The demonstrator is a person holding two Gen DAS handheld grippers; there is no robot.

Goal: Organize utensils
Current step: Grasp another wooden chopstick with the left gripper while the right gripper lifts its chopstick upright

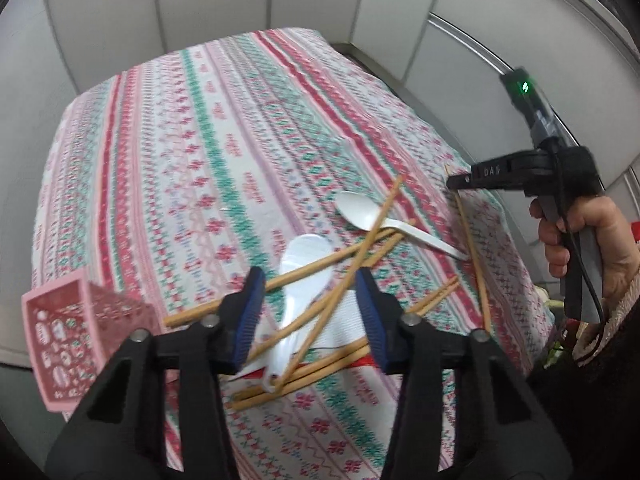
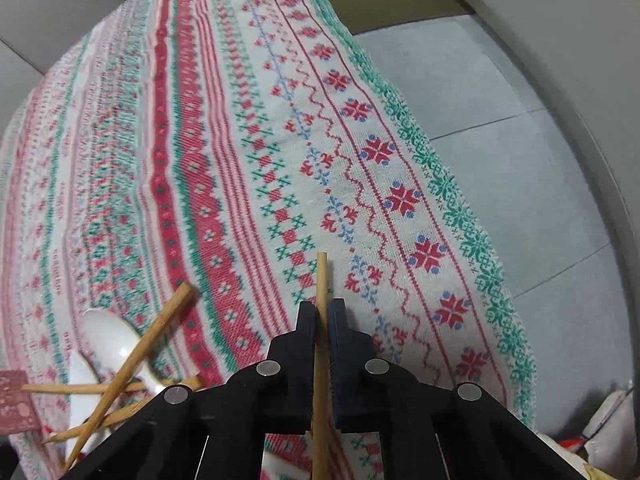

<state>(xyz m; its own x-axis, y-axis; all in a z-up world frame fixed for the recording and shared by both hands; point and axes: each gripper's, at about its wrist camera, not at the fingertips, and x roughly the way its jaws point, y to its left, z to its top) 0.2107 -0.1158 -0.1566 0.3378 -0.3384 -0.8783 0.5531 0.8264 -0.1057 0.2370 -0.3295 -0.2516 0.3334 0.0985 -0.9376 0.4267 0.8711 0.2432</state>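
Several wooden chopsticks [image 1: 352, 256] lie crossed in a pile with two white plastic spoons, one [image 1: 362, 210] further out and one [image 1: 304, 268] nearer. My left gripper [image 1: 311, 314] hangs over the pile, jaws apart. Its blue pads [image 1: 250, 316] straddle the nearer spoon's handle and a few sticks without pressing on them. My right gripper [image 2: 322, 308] is shut on a single chopstick [image 2: 321, 276], whose tip pokes out past the pads. In the left wrist view the same gripper [image 1: 458, 182] pinches that stick [image 1: 474, 256] near its far end.
A pink perforated basket [image 1: 80, 336] stands at the left of the pile, its corner showing as the basket [image 2: 12, 400]. A patterned tablecloth [image 1: 192, 140] covers the table; its right edge [image 2: 460, 200] drops to grey floor [image 2: 520, 152]. A hand [image 1: 580, 240] holds the right gripper's grip.
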